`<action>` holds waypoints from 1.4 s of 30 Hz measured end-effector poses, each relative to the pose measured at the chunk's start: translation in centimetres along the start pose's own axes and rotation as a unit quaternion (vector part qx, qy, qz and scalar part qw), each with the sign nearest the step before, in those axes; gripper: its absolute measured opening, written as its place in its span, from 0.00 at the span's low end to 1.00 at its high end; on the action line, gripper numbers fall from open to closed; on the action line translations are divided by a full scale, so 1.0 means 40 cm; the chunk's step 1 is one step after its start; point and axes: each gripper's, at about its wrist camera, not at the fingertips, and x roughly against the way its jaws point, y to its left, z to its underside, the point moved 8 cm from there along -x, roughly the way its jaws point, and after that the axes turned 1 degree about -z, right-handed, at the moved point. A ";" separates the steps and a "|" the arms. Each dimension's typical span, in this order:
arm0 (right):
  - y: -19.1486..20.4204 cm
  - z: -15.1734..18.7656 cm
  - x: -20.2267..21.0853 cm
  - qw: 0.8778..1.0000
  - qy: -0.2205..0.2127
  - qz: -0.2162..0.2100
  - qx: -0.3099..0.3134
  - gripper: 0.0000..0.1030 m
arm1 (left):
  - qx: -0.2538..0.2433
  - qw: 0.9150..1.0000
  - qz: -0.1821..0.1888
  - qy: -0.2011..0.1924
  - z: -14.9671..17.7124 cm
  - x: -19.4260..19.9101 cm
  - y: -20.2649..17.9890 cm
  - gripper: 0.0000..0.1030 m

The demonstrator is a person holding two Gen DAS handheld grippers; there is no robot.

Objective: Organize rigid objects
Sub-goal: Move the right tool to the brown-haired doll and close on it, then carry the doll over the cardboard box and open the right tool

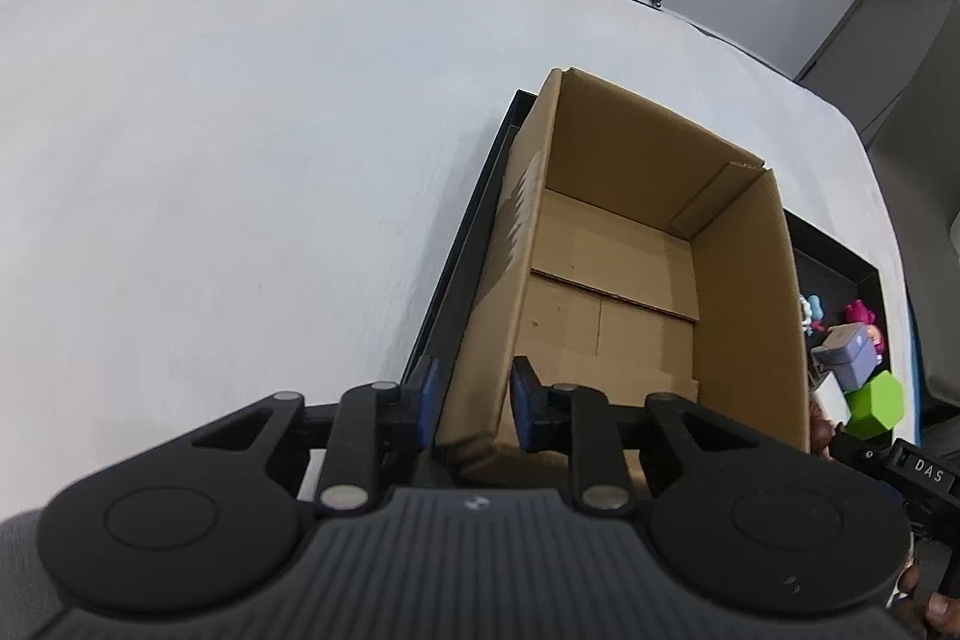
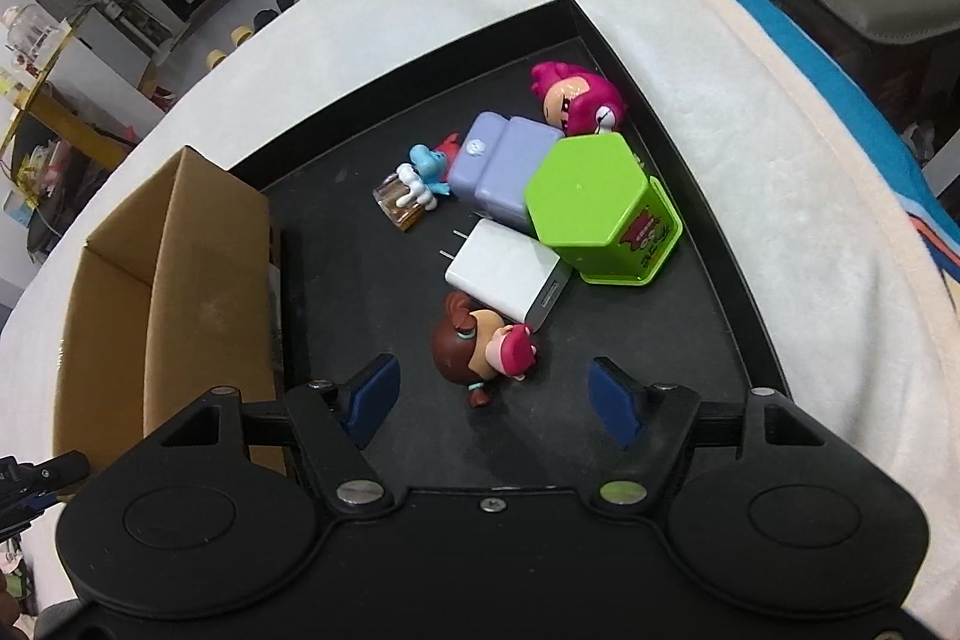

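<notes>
Left hand-held gripper (image 1: 471, 403) straddling near wall of cardboard box (image 1: 630, 280), pads narrow, contact with wall unclear. Right hand-held gripper (image 2: 493, 397) wide, gripping nothing, over black tray (image 2: 672, 352); brown-haired figurine (image 2: 480, 346) lying just ahead between pads. White charger (image 2: 510, 274), green hexagonal container (image 2: 594, 202), purple case (image 2: 501, 163), pink figurine (image 2: 579, 97) clustered beyond. Box on tray's left side.

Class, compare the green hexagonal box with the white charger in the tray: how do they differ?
The green hexagonal box is six-sided and stands upright; the white charger is a flat block lying down. The box bears a printed label; the charger is plain, with two prongs. They touch, both on the black tray.
</notes>
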 end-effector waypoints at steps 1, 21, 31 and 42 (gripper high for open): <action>-0.001 0.001 -0.005 1.000 -0.001 0.001 0.000 0.66 | -0.001 1.000 -0.001 0.001 -0.001 -0.006 0.000 0.19; 0.034 0.013 -0.042 0.999 -0.016 -0.019 0.025 0.43 | -0.052 0.999 0.016 -0.004 0.029 0.002 -0.011 0.10; 0.058 -0.007 0.029 0.999 -0.029 -0.022 0.031 0.43 | -0.076 0.997 0.032 0.001 0.012 -0.004 -0.014 0.10; 0.124 -0.033 0.109 0.998 -0.042 -0.030 0.048 0.43 | -0.086 0.995 0.051 0.002 0.012 -0.008 -0.005 0.10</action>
